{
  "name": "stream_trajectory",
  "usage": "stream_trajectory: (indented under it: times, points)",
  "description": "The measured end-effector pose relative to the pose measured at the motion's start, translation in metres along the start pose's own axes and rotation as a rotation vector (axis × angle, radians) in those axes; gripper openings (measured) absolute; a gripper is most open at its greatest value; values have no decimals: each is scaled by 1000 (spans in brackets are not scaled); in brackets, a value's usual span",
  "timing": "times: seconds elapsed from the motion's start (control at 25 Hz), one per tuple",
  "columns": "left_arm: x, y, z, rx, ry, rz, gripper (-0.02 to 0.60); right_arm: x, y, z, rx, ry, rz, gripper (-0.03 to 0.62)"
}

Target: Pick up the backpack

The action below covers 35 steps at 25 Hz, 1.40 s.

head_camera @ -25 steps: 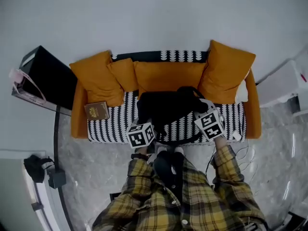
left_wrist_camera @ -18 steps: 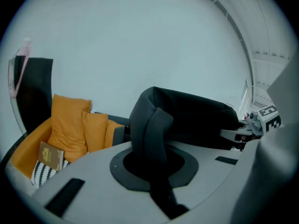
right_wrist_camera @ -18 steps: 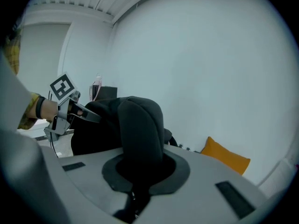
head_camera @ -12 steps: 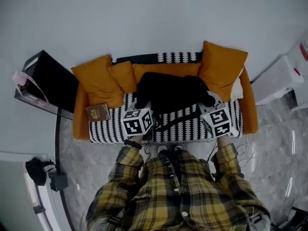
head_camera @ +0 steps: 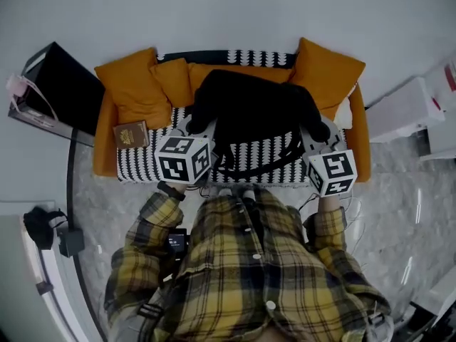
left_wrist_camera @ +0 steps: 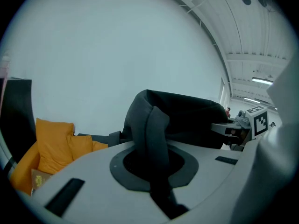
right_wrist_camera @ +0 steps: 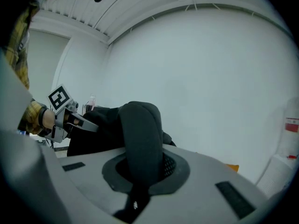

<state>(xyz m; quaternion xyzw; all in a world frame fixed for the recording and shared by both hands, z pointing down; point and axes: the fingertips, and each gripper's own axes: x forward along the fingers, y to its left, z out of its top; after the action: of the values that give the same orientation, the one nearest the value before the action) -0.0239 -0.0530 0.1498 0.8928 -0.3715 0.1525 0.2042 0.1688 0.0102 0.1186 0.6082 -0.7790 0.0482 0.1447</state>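
Note:
The black backpack hangs above the sofa seat, held up between both grippers. In the head view my left gripper grips its left side and my right gripper grips its right side. A loose strap loops down below the bag. In the left gripper view, my left gripper is shut on a padded black shoulder strap, with the bag's body beyond. My right gripper is shut on the other padded strap in the right gripper view. Each gripper view shows the opposite gripper across the bag.
An orange sofa with a black-and-white patterned seat and several orange cushions stands against the wall. A small brown book lies at the seat's left end. A black box stands left, a white unit right, and cables lie on the floor.
Both grippers have risen together with the backpack, which has come up off the sofa seat towards the head camera. The strap loop now dangles over the seat.

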Motion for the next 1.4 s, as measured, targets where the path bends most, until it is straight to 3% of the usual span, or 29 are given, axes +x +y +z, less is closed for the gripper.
stream_trajectory:
  times: [0.44, 1.4]
  points:
    - [-17, 4, -7, 68, 3, 8, 35, -7, 16, -6, 27, -14, 22, 29]
    - [-23, 9, -17, 83, 7, 29, 35, -2, 25, -17, 40, 23, 50, 28]
